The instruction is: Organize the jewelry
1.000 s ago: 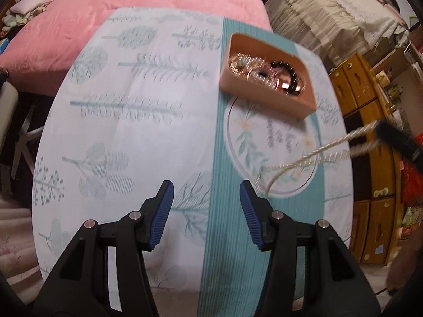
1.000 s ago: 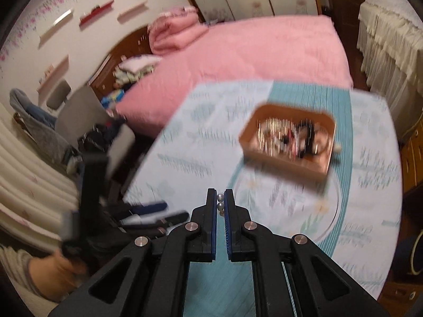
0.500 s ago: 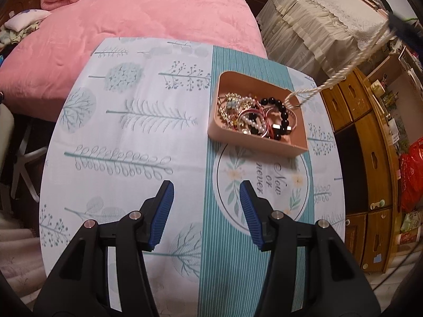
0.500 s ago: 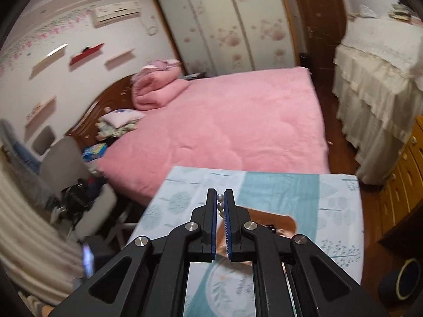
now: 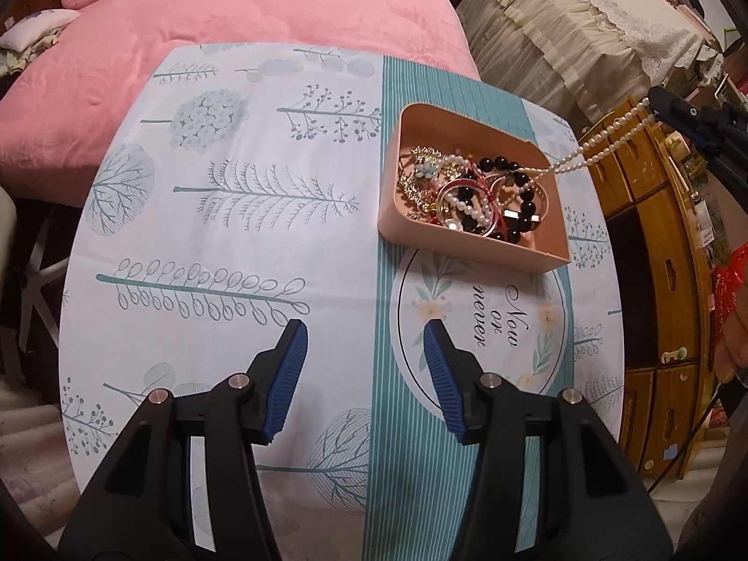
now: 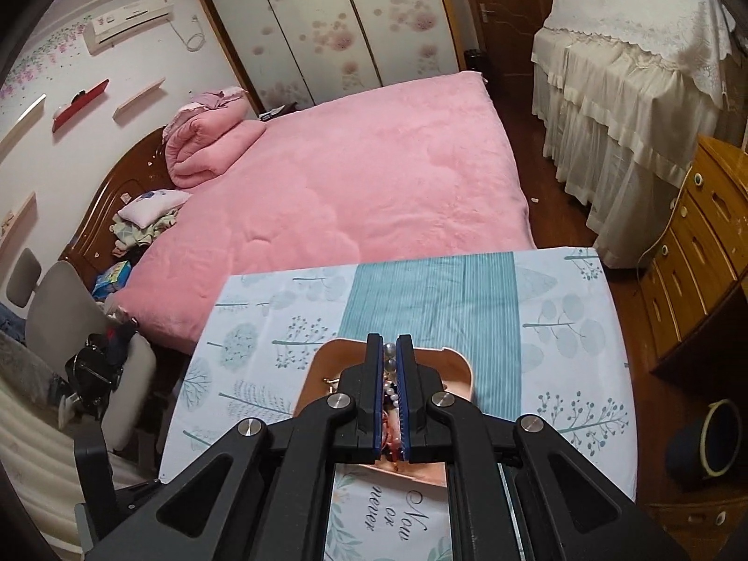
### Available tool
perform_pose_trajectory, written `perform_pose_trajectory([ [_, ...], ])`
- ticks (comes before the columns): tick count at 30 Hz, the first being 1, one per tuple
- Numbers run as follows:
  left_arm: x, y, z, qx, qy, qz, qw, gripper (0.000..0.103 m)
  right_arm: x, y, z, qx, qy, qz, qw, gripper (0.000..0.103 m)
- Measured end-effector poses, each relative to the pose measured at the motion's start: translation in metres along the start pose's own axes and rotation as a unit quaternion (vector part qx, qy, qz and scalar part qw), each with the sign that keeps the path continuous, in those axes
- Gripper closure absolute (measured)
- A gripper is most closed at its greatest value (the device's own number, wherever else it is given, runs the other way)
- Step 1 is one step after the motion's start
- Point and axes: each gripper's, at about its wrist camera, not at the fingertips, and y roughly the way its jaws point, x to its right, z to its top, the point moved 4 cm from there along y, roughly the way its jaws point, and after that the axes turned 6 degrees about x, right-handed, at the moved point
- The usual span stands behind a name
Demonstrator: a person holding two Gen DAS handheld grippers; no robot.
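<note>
Surroundings: pink bed (image 6: 355,187) beyond tabletop (image 5: 233,243) | pink tray (image 5: 472,243) of tangled jewelry on teal stripe | right gripper (image 6: 389,350) jaws clamped on pearl necklace (image 5: 603,145), apparently trailing into tray | left gripper (image 5: 364,355) jaws half-open, empty, above tabletop.

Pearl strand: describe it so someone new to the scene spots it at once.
Find the table with the tree-print cloth, then the pink tray of jewelry on its teal stripe. The pearl strand runs doubled from the tray's right rim up to the right gripper, shut on it. It alone leaves the tray; the black beads lie inside.
</note>
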Motion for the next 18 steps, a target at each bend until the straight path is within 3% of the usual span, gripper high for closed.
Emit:
perform_pose_trajectory([
  [6,0.006,0.008,-0.001,-0.008,0.009,-0.002,0.9999,0.054,-0.001,0.022,-0.011,-0.022,0.006,0.026,0.999,0.098],
  [15,0.008,0.012,-0.003,-0.01,0.017,0.0,0.9998,0.054,-0.009,0.061,-0.042,-0.081,-0.001,0.015,0.997,0.097],
  [18,0.007,0.011,-0.003,-0.008,0.014,0.007,0.9998,0.053,-0.006,0.064,-0.053,-0.094,0.006,0.016,0.995,0.092],
])
